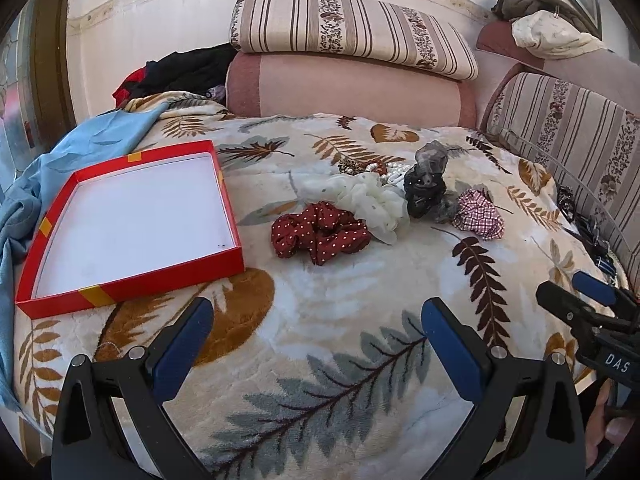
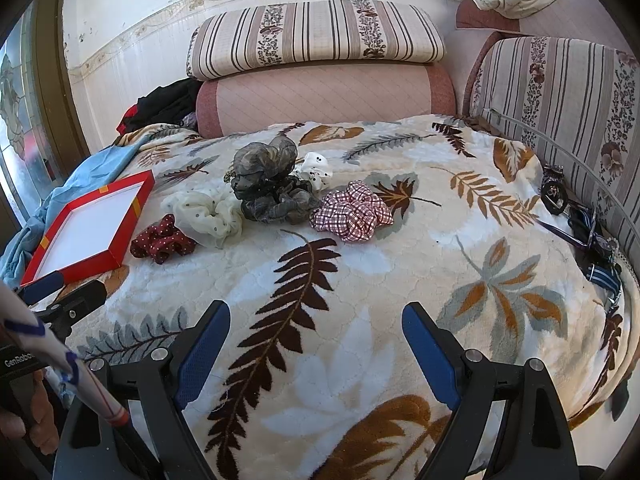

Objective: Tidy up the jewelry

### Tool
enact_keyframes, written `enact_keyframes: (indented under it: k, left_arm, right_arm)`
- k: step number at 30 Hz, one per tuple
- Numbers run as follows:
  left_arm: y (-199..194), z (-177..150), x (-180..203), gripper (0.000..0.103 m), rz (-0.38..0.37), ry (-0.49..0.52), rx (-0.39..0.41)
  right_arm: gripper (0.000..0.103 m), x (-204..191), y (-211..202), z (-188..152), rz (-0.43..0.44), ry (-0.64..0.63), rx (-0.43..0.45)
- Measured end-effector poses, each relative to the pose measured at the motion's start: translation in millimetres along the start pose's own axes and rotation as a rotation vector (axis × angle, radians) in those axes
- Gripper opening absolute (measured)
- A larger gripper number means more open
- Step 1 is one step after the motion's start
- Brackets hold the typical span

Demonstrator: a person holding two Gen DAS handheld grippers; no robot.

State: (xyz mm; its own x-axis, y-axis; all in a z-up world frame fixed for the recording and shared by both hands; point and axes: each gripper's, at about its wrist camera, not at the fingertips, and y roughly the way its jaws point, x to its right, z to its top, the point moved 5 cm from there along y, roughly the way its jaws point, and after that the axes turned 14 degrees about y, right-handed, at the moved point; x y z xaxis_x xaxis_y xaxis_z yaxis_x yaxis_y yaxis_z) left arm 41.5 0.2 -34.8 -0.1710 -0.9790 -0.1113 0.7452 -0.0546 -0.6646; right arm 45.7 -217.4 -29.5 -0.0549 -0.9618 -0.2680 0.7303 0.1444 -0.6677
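Scrunchies [image 2: 352, 211] lie on leaf-patterned blanket [image 2: 360, 280] beside cushions [image 2: 320, 36].

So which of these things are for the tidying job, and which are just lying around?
For the job:
red box
dark red dotted scrunchie
cream scrunchie
grey scrunchie
checked scrunchie
pearl beads
left gripper, open
right gripper, open

Just lying about:
blue cloth
striped cushion
black clothes
leaf blanket

Leaf-print blanket [image 2: 360, 280], red box [image 1: 132, 224] at its left, scrunchies [image 2: 352, 210] clustered mid-blanket, blue cloth [image 1: 100, 136]
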Motion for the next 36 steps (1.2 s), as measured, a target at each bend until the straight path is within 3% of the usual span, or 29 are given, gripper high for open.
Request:
enact_keyframes:
  k: [8,13,28,36]
  left_arm:
    - [7.7,35.7,-3.5,0.103,0.015,0.02,0.035]
    - [37.6,48.0,-0.2,0.103,0.016,0.032,-0.013]
    - [59.1,44.2,-4.6,0.103,0.009,0.018,-0.046]
    - [61.7,48.4,-3.4,0.103,0.01,0.035,-0.045]
  right_arm:
    - [0.091,-0.3,6.3,9.8,0.002,0.015,-0.008]
    - [0.091,-5.1,10.4,27.4,-0.007,0.006,0.015]
    - [0.091,-5.2,41.1,52.3,0.015,0.034,-0.037]
    - [0.083,7.2,65.6,78.4,0.039,0.104,-0.096]
